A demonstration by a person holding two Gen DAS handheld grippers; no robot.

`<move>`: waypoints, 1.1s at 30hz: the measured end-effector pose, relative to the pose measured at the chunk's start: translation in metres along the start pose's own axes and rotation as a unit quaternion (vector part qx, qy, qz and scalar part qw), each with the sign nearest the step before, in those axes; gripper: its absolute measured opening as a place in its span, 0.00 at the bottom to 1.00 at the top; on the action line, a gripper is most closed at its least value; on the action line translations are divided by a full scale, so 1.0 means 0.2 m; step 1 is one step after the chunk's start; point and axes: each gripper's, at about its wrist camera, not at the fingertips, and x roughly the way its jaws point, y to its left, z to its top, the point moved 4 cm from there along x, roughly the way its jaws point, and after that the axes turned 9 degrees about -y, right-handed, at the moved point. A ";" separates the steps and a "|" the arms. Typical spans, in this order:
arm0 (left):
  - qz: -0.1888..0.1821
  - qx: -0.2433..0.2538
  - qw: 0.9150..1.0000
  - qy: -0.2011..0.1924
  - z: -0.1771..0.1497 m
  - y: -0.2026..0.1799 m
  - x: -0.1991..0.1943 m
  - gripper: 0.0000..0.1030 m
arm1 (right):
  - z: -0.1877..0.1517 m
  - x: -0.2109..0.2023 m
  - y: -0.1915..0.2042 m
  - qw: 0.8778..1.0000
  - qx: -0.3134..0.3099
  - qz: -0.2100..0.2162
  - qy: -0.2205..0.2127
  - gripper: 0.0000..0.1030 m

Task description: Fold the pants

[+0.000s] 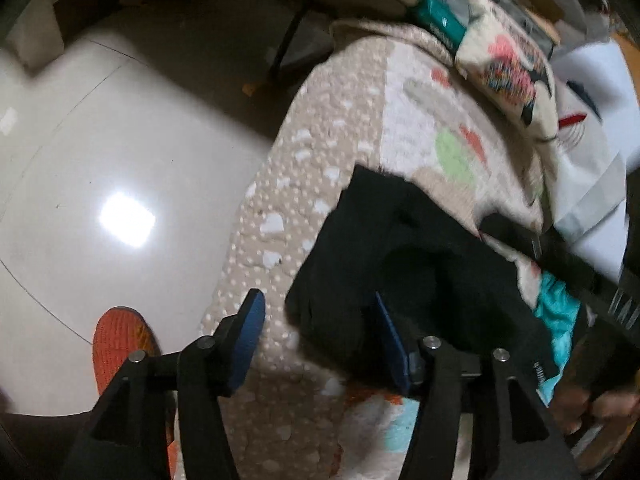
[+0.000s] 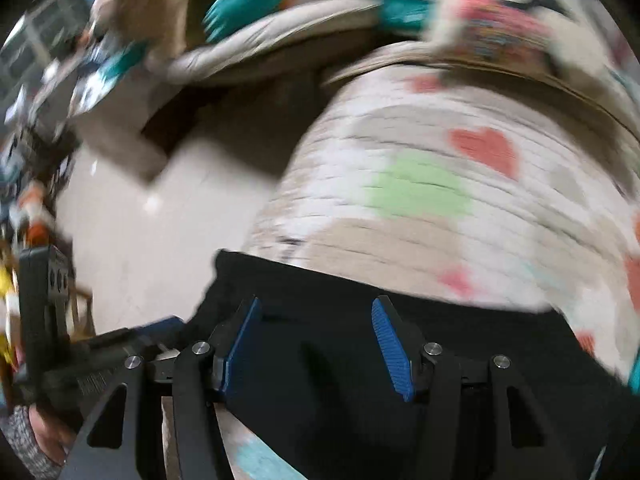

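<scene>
My left claw (image 1: 320,336) is standing open, its ribbed blue pads (image 1: 250,336) apart, with the rounded edge of the black pants (image 1: 400,248) lying between them; I cannot tell whether the right-hand pad is touching the cloth. My right claw (image 2: 316,340) is also spread wide, both blue pads clear of the fabric and hovering just above the same dark garment (image 2: 340,360).

The black pants are lying in a soft, bunched, partly folded heap on the near corner of a beige, nubbly fleece blanket (image 1: 340,140) printed with white blobs, red hearts (image 2: 484,148) and a pale green patch (image 2: 416,192). The blanket is draping over the rounded edge of whatever is bearing it, down toward a glossy pale tiled floor (image 1: 100,152).

Farther back, a cream cushion with a colourful printed pattern (image 1: 508,64) is resting on the blanket. Below the left claw, an orange knitted shoe (image 1: 120,344) is standing on the tiles. My hand in a grey knitted sleeve (image 2: 24,440) is gripping the other tool's handle at the right view's lower left corner, which is heavily blurred.
</scene>
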 end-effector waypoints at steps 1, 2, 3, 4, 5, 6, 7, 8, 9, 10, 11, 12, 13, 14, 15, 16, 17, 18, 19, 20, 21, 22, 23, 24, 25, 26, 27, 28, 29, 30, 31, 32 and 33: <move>0.004 0.002 1.000 0.010 -0.02 0.00 0.03 0.58 | 0.02 0.04 0.03 1.000 -0.008 0.005 0.010 0.61; 0.008 0.002 1.000 0.019 -0.03 0.00 0.06 0.58 | 0.05 0.11 0.08 0.999 -0.019 0.008 0.030 0.62; 0.011 -0.003 1.000 0.028 -0.05 0.00 0.09 0.62 | 0.07 0.15 0.09 0.999 -0.027 0.006 0.039 0.62; 0.013 -0.007 0.999 0.028 -0.05 0.00 0.10 0.67 | 0.08 0.19 0.13 0.998 -0.040 0.001 0.048 0.63; 0.015 -0.011 0.999 0.026 -0.05 0.00 0.11 0.69 | 0.09 0.25 0.18 0.996 -0.060 -0.004 0.063 0.63; 0.014 -0.016 0.999 0.027 -0.05 0.00 0.12 0.72 | 0.09 0.29 0.21 0.995 -0.071 -0.008 0.074 0.64; 0.012 -0.019 0.999 0.028 -0.05 0.00 0.12 0.76 | 0.09 0.35 0.26 0.992 -0.094 -0.017 0.088 0.64; 0.007 -0.032 0.999 0.028 -0.06 0.01 0.12 0.77 | 0.08 0.37 0.28 0.990 -0.106 -0.023 0.095 0.64; 0.003 -0.048 0.998 0.034 -0.06 0.03 0.13 0.78 | 0.06 0.41 0.31 0.987 -0.121 -0.033 0.104 0.64; 0.003 -0.056 0.998 0.039 -0.06 0.04 0.13 0.78 | 0.05 0.45 0.33 0.984 -0.131 -0.042 0.114 0.64; 0.004 -0.058 0.997 0.043 -0.06 0.05 0.13 0.78 | 0.03 0.47 0.33 0.982 -0.135 -0.046 0.121 0.64; 0.005 -0.057 0.997 0.045 -0.06 0.05 0.13 0.74 | 0.01 0.49 0.34 0.980 -0.139 -0.053 0.129 0.64; 0.003 -0.058 0.997 0.045 -0.06 0.05 0.12 0.65 | 0.00 0.50 0.35 0.979 -0.143 -0.058 0.131 0.60; -0.001 -0.058 0.997 0.044 -0.06 0.05 0.11 0.61 | 0.00 0.51 0.35 0.978 -0.149 -0.066 0.128 0.47; -0.005 -0.058 0.997 0.043 -0.05 0.05 0.10 0.52 | -0.01 0.51 0.35 0.977 -0.155 -0.074 0.125 0.41; -0.015 -0.059 0.997 0.042 -0.05 0.05 0.09 0.40 | -0.02 0.50 0.35 0.978 -0.154 -0.074 0.122 0.37; -0.022 -0.057 0.997 0.042 -0.04 0.04 0.08 0.38 | -0.02 0.49 0.35 0.979 -0.148 -0.070 0.118 0.33; -0.039 -0.057 0.997 0.041 -0.03 0.02 0.07 0.21 | -0.01 0.47 0.34 0.982 -0.139 -0.066 0.112 0.32; -0.050 -0.058 0.996 0.042 -0.03 0.01 0.07 0.17 | -0.01 0.45 0.33 0.983 -0.133 -0.063 0.107 0.30; -0.058 -0.052 0.996 0.038 -0.02 -0.01 0.06 0.14 | -0.01 0.43 0.32 0.985 -0.124 -0.058 0.101 0.29; -0.062 -0.049 0.996 0.034 -0.02 -0.03 0.05 0.14 | 0.01 0.43 0.32 0.987 -0.119 -0.057 0.096 0.28; -0.066 -0.045 0.996 0.030 -0.01 -0.04 0.04 0.13 | 0.02 0.40 0.31 0.989 -0.111 -0.054 0.087 0.28; -0.071 -0.043 0.996 0.026 0.00 -0.05 0.03 0.13 | 0.03 0.38 0.30 0.990 -0.103 -0.050 0.078 0.28; -0.078 -0.043 0.996 0.022 0.01 -0.06 0.01 0.13 | 0.04 0.37 0.29 0.992 -0.097 -0.047 0.073 0.27; -0.084 -0.042 0.995 0.018 0.01 -0.08 -0.01 0.13 | 0.05 0.35 0.27 0.993 -0.087 -0.043 0.065 0.27; -0.090 -0.038 0.995 0.013 0.02 -0.08 -0.02 0.13 | 0.07 0.33 0.25 0.994 -0.080 -0.039 0.058 0.27; -0.096 -0.033 0.995 0.008 0.03 -0.10 -0.04 0.13 | 0.08 0.30 0.24 0.995 -0.072 -0.035 0.051 0.27; -0.102 -0.029 0.994 0.004 0.04 -0.12 -0.05 0.13 | 0.08 0.28 0.22 0.997 -0.064 -0.031 0.043 0.27; -0.110 -0.022 0.994 -0.001 0.04 -0.14 -0.06 0.13 | 0.09 0.25 0.20 0.997 -0.057 -0.027 0.037 0.27; -0.115 -0.016 0.993 -0.004 0.04 -0.16 -0.07 0.13 | 0.10 0.20 0.19 0.998 -0.049 -0.023 0.031 0.27; -0.121 -0.012 0.993 -0.006 0.04 -0.18 -0.08 0.13 | 0.11 0.18 0.17 0.999 -0.040 -0.019 0.024 0.27; -0.129 -0.007 0.992 -0.008 0.04 -0.20 -0.09 0.13 | 0.13 0.16 0.18 0.999 -0.033 -0.016 0.018 0.27; -0.135 -0.004 0.991 -0.008 0.04 -0.22 -0.09 0.13 | 0.13 0.14 0.17 0.999 -0.026 -0.014 0.011 0.27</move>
